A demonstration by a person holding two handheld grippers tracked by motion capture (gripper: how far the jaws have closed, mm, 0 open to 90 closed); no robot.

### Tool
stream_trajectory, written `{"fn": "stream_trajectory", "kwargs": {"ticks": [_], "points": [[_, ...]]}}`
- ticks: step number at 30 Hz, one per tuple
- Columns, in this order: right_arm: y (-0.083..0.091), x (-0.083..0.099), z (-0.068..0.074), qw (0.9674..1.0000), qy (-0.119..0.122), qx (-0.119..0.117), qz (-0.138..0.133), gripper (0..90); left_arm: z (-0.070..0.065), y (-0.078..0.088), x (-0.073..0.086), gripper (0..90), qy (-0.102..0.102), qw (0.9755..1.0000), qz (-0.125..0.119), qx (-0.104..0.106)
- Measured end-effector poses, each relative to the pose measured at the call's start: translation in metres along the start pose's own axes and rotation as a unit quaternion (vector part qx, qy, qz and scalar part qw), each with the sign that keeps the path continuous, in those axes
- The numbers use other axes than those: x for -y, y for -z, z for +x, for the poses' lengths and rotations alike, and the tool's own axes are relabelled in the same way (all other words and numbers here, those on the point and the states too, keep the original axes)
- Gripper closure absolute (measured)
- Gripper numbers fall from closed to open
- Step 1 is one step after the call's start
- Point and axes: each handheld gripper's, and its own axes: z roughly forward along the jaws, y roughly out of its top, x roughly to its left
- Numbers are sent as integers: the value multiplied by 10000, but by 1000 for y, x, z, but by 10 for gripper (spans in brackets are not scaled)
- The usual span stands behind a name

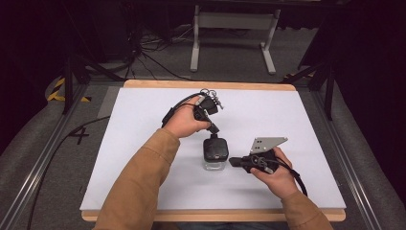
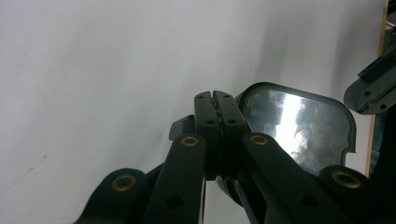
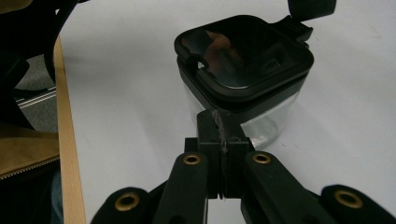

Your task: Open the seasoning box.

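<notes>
White table [image 1: 143, 143] carries a clear container with a black lid [image 1: 215, 153] at its centre, flanked by the left gripper [image 1: 213, 128] and right gripper [image 1: 235, 162], both with jaws pressed together, whose nudge could tip it

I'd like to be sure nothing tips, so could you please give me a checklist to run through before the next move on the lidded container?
1. Container upright on the table: ok.
2. Black lid seated on the clear body: ok.
3. Left hand-held gripper shut, at the lid's edge: ok.
4. Right hand-held gripper shut, tips at the container's side: ok.
5. Either gripper actually clamping something: cannot tell.
6. Contents: cannot tell.
</notes>
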Motion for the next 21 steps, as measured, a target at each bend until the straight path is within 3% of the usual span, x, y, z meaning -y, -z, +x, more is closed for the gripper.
{"fn": "stream_trajectory", "kwargs": {"ticks": [10,21], "points": [[-5,-2,-1,9999,-79,68,-74,900,1,0,0,900,20,10000,-6,28],[-8,-1,-2,9999,-96,58,52,900,1,1,0,900,32,10000,22,33]]}}
